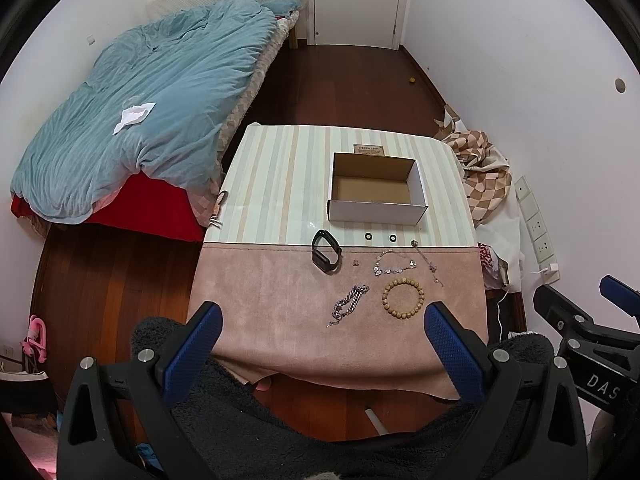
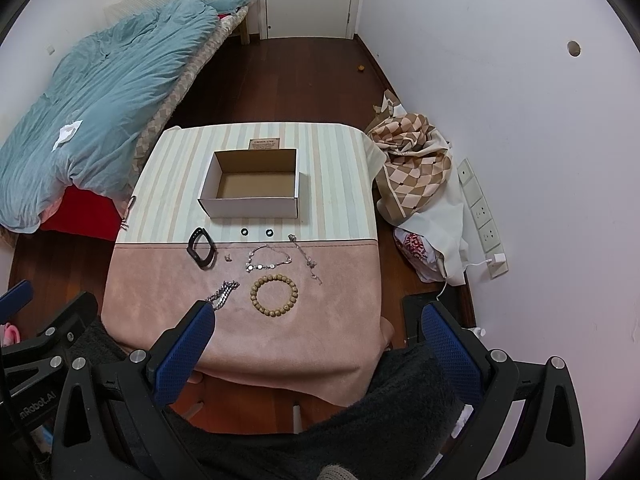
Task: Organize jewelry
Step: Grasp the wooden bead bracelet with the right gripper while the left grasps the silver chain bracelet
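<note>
An empty open cardboard box (image 1: pixel 377 188) (image 2: pixel 252 186) sits at the back of a cloth-covered table (image 1: pixel 260 288) (image 2: pixel 160 292). In front of it lie a black wristband (image 1: pixel 326 256) (image 2: pixel 201 249), two small black rings (image 1: pixel 367 237) (image 2: pixel 244 232), tiny earrings (image 1: pixel 355 263), a disc bracelet (image 1: pixel 394 263) (image 2: pixel 267 259), a thin chain (image 1: pixel 428 263) (image 2: pixel 306 258), a silver chain bracelet (image 1: pixel 350 300) (image 2: pixel 224 294) and a wooden bead bracelet (image 1: pixel 403 298) (image 2: pixel 274 295). My left gripper (image 1: pixel 324 320) and right gripper (image 2: pixel 316 320) are both open and empty, held above the table's near edge.
A bed with a blue duvet (image 1: pixel 140 112) is on the left. Checked fabric and bags (image 2: pixel 416 168) lie on the floor at the right, by wall sockets (image 2: pixel 480 216). A white door (image 1: pixel 356 0) is at the back. The right gripper shows in the left wrist view (image 1: pixel 592 332).
</note>
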Available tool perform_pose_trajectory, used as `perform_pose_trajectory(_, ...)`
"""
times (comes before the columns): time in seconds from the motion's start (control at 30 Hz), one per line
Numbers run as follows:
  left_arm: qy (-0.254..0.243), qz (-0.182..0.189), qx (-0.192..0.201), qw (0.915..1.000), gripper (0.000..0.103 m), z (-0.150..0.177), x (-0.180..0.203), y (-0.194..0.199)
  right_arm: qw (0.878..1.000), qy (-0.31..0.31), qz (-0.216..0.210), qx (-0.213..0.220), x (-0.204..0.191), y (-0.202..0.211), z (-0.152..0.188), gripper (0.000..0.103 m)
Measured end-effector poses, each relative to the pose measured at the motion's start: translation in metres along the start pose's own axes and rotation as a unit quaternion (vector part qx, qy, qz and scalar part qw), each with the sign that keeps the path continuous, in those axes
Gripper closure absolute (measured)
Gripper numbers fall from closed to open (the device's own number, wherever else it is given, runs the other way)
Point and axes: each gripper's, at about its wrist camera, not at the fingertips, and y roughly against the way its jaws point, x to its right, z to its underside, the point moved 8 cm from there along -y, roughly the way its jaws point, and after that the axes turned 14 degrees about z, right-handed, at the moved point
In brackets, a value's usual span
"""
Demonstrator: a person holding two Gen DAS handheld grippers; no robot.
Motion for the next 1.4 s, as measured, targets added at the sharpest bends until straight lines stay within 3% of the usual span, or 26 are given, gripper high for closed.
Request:
perform_pose_trajectory(0.3,0.001,-0.022,0.004,0.9997,0.0,-0.013,-0.018,-0.026,1.0,-0.028,0.004,0.011,0.006,-0.022,-0.017,0.0)
perform_pose_trajectory(0.4,0.002,-0.046,0.007,0.9989,0.0,-0.019,-0.035,-0.048,0.999,-0.031,0.011,-0.003,0.002,-0.057,-0.022,0.0)
perform_pose_trajectory(0.53,-0.005,-0.084,-0.028,0.9961,0.0,-0.015,-0.06,-0.097,0.998,-0.033,0.006,-0.058,-0.01,-0.124,-0.01,0.002)
perform_pose_trajectory(0.67,-0.028,-0.099,-0.076,0.9918,0.0,0.005,-0.069,-0.147,0.992,-0.021,-0.001,-0.123,-0.032,-0.193,0.017,0.022)
perform_pose_trajectory(0.9,-0.039,-0.109,-0.156,0.9809,0.001,0.047,-0.083,-0.213,0.984,-0.011,-0.017,-0.178,-0.073,-0.271,0.051,0.032)
perform_pose_trajectory(1.1,-0.022,-0.087,-0.182,0.9791,0.001,0.059,-0.086,-0.236,0.981,0.003,-0.029,-0.194,-0.096,-0.297,0.065,0.045)
perform_pose_trajectory(1.13,-0.021,-0.082,-0.183,0.9794,0.001,0.059,-0.085,-0.239,0.983,0.012,-0.022,-0.179,-0.1,-0.295,0.065,0.048)
perform_pose_trajectory(1.2,-0.024,-0.077,-0.186,0.9792,0.001,0.06,-0.084,-0.244,0.987,0.027,-0.026,-0.158,-0.107,-0.291,0.064,0.062)
perform_pose_trajectory(1.23,-0.028,-0.069,-0.189,0.9791,0.001,0.061,-0.081,-0.247,0.987,0.031,-0.025,-0.154,-0.108,-0.289,0.064,0.086)
perform_pose_trajectory(1.27,-0.033,-0.063,-0.19,0.9792,0.001,0.061,-0.078,-0.25,0.987,0.033,-0.023,-0.158,-0.107,-0.289,0.065,0.093)
perform_pose_trajectory(1.4,-0.05,-0.035,-0.193,0.9794,0.003,0.061,-0.066,-0.262,0.985,0.013,-0.026,-0.171,-0.09,-0.291,0.07,0.093)
